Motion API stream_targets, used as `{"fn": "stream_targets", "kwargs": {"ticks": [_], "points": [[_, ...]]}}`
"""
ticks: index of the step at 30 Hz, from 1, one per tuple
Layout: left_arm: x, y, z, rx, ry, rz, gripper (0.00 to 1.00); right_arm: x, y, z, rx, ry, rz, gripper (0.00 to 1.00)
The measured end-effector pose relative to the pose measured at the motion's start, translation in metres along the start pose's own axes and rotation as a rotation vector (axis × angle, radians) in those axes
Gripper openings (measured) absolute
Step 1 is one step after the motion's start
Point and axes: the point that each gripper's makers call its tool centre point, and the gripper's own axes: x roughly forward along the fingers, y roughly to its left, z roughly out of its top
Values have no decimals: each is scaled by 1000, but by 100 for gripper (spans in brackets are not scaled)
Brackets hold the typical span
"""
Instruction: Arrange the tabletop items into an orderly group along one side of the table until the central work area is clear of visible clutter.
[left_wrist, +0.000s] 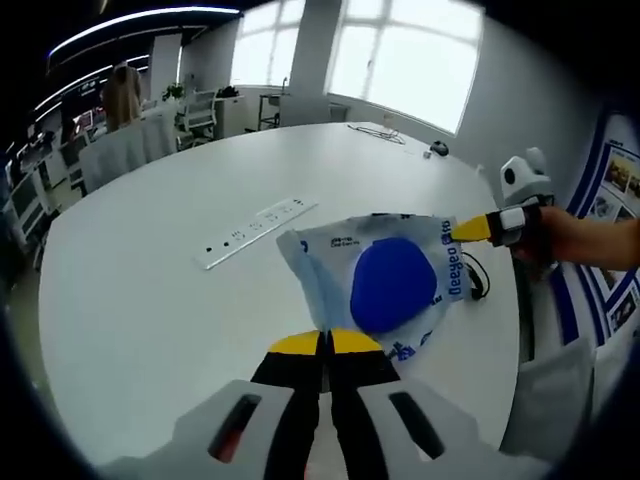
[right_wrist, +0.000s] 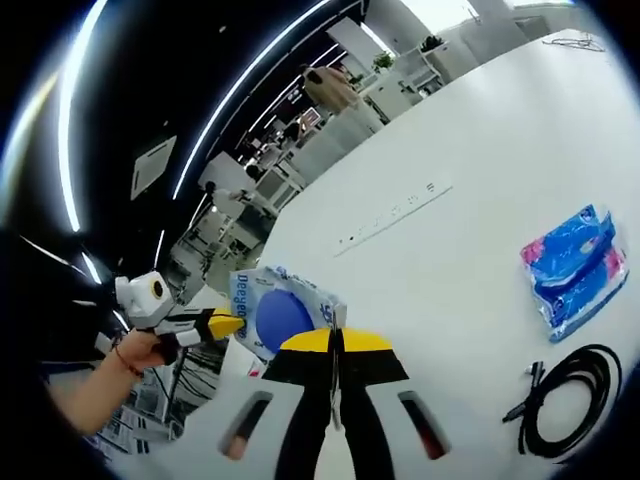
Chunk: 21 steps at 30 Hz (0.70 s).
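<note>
You hold the wipes pack (left_wrist: 385, 285) stretched between both grippers, lifted off the table (left_wrist: 150, 300), and that is where trouble can start. The wrapper is thin and slack; if you pull the two ends apart it may tear or slide out of one pinch, and the pack will swing from the other. If you let one side go early, it may drop back into the middle of the table.

Your left gripper (left_wrist: 325, 343) has its jaws closed on the near edge of the pack, tips together with no gap showing. Your right gripper (right_wrist: 335, 342) is likewise clamped on the opposite edge; in the left gripper view it enters from the right, pinching the far corner.

Beyond the pack, ahead of the left gripper, a power strip (left_wrist: 255, 232) lies on the table. To the right of the right gripper lie a tissue packet (right_wrist: 576, 262) and, nearer, a coiled cable (right_wrist: 565, 400). I judge these still need grouping at one side.
</note>
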Motion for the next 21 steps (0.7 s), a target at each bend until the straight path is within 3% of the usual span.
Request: {"fn": "stream_targets", "kwargs": {"ticks": [21], "points": [[9, -53, 17, -104, -72, -17, 0, -27, -17, 55, -163, 26, -10, 0]]}}
